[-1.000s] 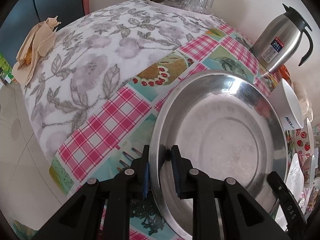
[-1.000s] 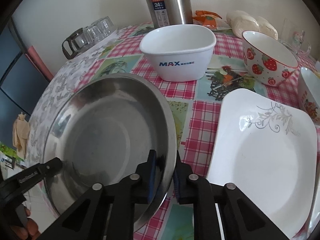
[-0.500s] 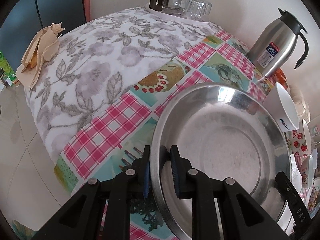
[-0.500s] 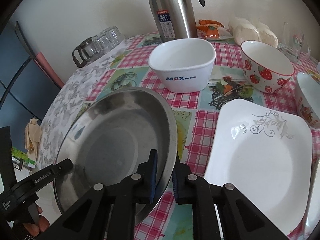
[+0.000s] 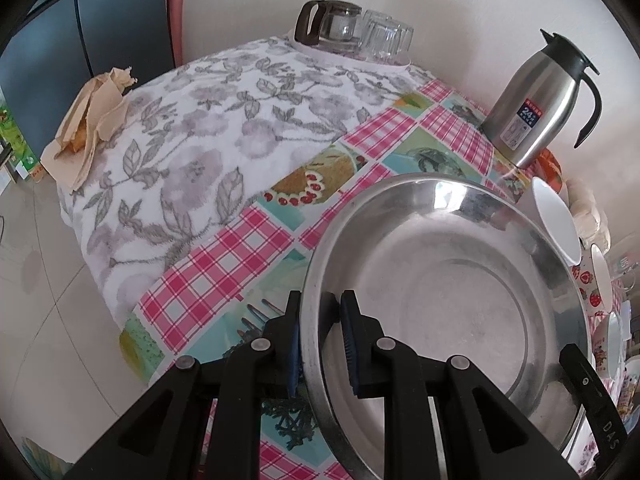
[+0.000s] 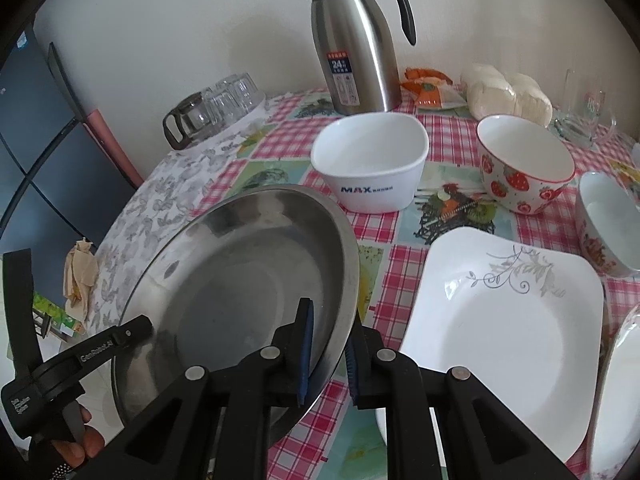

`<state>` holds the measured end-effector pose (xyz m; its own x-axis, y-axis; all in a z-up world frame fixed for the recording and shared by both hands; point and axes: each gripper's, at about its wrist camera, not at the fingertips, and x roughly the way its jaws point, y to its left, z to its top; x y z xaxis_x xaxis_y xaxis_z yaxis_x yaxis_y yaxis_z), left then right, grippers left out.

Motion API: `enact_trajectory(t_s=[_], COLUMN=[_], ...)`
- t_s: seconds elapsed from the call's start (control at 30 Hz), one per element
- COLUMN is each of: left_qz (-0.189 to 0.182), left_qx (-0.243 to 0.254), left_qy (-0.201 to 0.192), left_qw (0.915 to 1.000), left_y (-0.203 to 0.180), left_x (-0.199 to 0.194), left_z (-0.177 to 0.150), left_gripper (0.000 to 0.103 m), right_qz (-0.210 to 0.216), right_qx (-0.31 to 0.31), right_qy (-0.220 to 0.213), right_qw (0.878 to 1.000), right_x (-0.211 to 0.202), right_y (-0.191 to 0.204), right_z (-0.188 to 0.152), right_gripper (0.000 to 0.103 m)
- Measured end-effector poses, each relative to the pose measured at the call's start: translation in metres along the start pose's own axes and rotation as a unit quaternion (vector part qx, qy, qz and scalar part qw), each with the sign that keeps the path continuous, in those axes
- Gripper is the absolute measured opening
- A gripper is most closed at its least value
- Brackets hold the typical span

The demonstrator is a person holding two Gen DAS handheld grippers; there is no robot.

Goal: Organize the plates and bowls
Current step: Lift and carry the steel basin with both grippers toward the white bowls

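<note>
Both fisheye views sit close behind their own jaws and look steeply down across the tabletop. The left wrist view faces the flowered cloth and wall; the right wrist view faces the white dishes. Both share the steel plate, thermos and glass jug.

left gripper clamped on the near rim of a steel plate, checked tablecloth beneath, steel thermos beyond, glass pot at far edge, crumpled paper on the left
</note>
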<state>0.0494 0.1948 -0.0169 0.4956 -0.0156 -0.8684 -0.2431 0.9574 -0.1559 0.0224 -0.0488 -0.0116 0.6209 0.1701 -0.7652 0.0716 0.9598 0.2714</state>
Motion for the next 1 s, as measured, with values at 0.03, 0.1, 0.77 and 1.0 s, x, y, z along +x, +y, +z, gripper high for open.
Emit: enact_trajectory(t_s=[0.03, 0.1, 0.77, 1.0], left_qz=[0.0, -0.001, -0.05, -0.066], left_qx=[0.0, -0.002, 0.04, 0.077], left_qy=[-0.003, -0.01, -0.064, -0.056], left_qw=[1.0, 1.0, 0.9958, 0.9932], left_y=[-0.001, -0.001, -0.056, -0.093], left_x=[-0.002, -0.005, -0.051, -0.055], left_z=[0.0, 0.001, -0.018, -0.037], left_gripper=[0.019, 0.019, 0.019, 0.019], right_qz=[0.001, 0.004, -0.013, -0.029], right_qx=[0.0, -0.001, 0.002, 0.026], right_qy=[-0.002, -0.007, -0.075, -0.072], right_qw=[1.0, 1.0, 0.997, 0.997], right_x=[-0.002, -0.006, -0.073, -0.087], right_y=[0.0, 0.0, -0.037, -0.075], right_z=[0.0, 0.001, 0.009, 0.005], right_gripper=[0.016, 0.016, 0.016, 0.018])
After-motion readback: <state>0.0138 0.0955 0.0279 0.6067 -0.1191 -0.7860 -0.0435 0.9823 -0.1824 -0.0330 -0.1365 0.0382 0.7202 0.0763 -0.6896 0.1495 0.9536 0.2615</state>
